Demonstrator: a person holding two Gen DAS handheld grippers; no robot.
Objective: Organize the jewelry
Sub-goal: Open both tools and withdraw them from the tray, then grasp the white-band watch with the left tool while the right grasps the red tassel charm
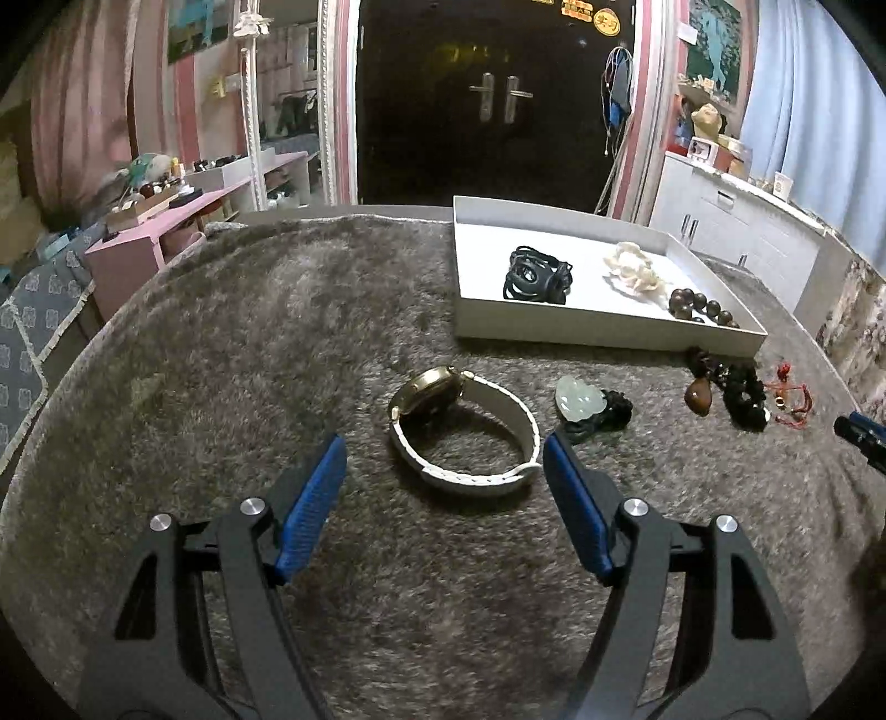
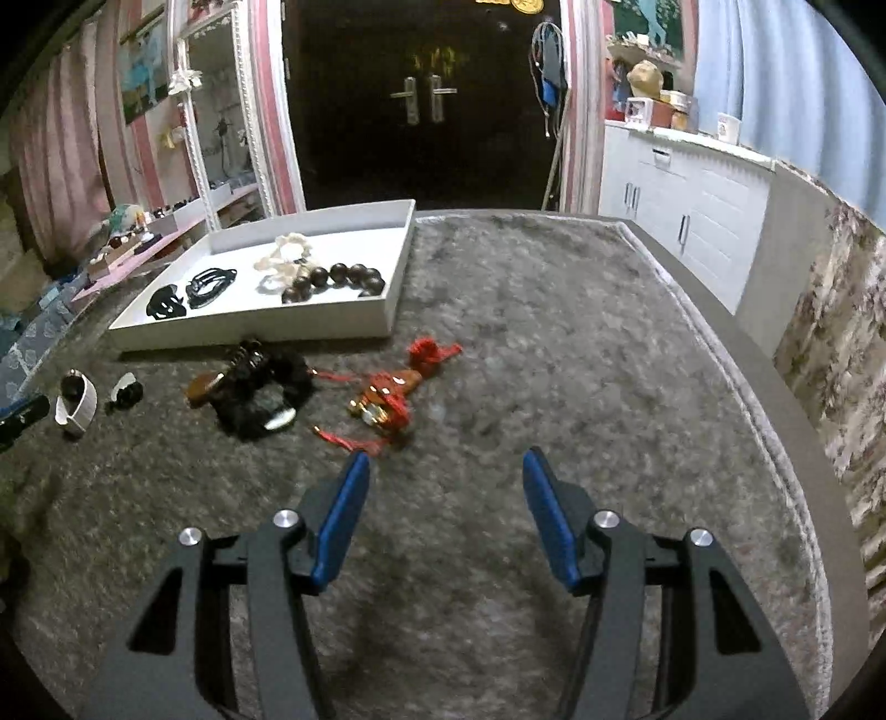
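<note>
A: Any writing you can make out?
B: Only yellow stickers point(image 1: 591, 14) at the top of the dark door point(image 1: 487, 138); their characters are too blurred to read.
A: Elsewhere?
B: Nothing legible.

Dim indoor light, soft shadows, fisheye-bent edges, slight motion blur

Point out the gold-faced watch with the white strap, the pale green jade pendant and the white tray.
Watch point(image 1: 429, 396), left wrist view, gold case.
Jade pendant point(image 1: 578, 397), left wrist view, carved stone.
White tray point(image 1: 603, 332), left wrist view, front wall.
</note>
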